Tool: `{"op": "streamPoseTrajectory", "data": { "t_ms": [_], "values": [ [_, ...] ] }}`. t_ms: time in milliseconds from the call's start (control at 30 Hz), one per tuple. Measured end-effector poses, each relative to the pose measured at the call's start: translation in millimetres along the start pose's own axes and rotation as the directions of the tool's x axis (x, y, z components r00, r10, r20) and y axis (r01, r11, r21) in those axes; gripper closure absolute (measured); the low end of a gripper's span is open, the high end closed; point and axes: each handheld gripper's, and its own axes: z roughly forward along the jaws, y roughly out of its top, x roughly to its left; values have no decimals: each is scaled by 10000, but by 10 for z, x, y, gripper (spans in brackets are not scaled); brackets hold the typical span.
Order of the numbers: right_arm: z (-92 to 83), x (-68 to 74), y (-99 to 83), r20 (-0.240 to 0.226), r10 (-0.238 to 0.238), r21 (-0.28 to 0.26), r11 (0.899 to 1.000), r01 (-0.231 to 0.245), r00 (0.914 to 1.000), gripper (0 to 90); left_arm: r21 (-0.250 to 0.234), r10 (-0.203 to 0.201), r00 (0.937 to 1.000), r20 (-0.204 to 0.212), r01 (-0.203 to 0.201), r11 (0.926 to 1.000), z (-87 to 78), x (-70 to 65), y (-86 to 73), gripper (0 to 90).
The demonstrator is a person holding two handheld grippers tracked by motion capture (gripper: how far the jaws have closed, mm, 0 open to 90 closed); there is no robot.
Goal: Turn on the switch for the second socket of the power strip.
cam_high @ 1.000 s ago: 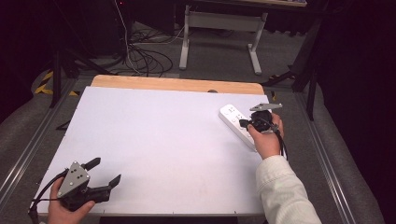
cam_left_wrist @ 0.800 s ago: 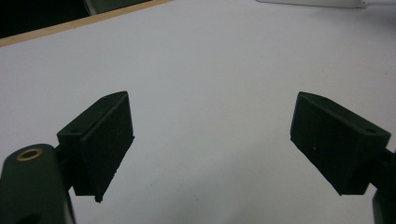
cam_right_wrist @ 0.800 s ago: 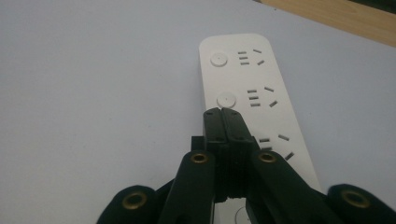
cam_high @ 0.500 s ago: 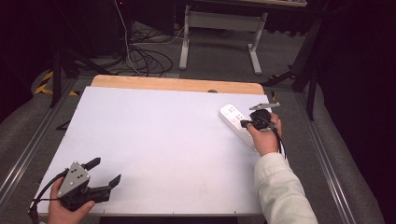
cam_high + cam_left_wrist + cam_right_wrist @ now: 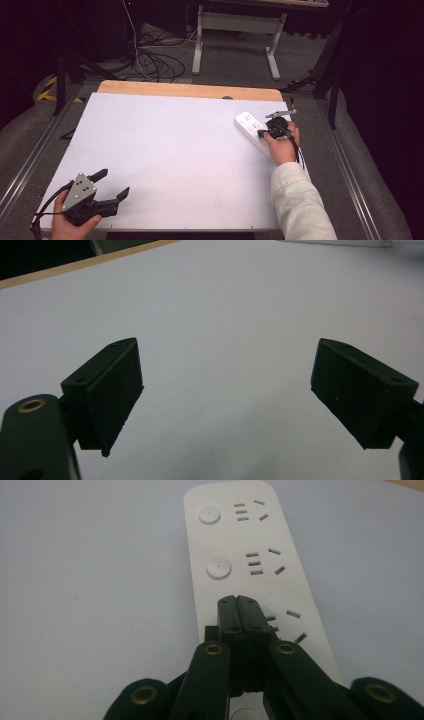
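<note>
Right tongs [image 5: 239,611] clenched empty, tips over power strip [image 5: 250,565] at 3 o'clock; press its button squarely, vertical, light force. Left tongs [image 5: 225,390] released, idle at 7 o'clock on counter [image 5: 165,145].

The left gripper [image 5: 225,390] hangs with its black jaws spread wide over the bare white surface [image 5: 225,315].

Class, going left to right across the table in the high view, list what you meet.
Left tongs, jaws open, at the near left corner → bare white table top → white power strip → right tongs, shut, over the strip.
</note>
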Motion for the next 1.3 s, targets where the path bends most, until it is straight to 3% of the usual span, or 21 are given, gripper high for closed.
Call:
{"op": "streamPoseTrajectory", "data": {
  "t_ms": [733,1300],
  "values": [
    [27,44,3,184,-352,156,9993,350,9992,900,18,39,10000,-9,-39,10000,-2,-2,1,138],
    [46,60,-10,237,-294,207,9994,289,9993,900,10,28,10000,11,-28,10000,-6,-4,0,138]
  ]
}}
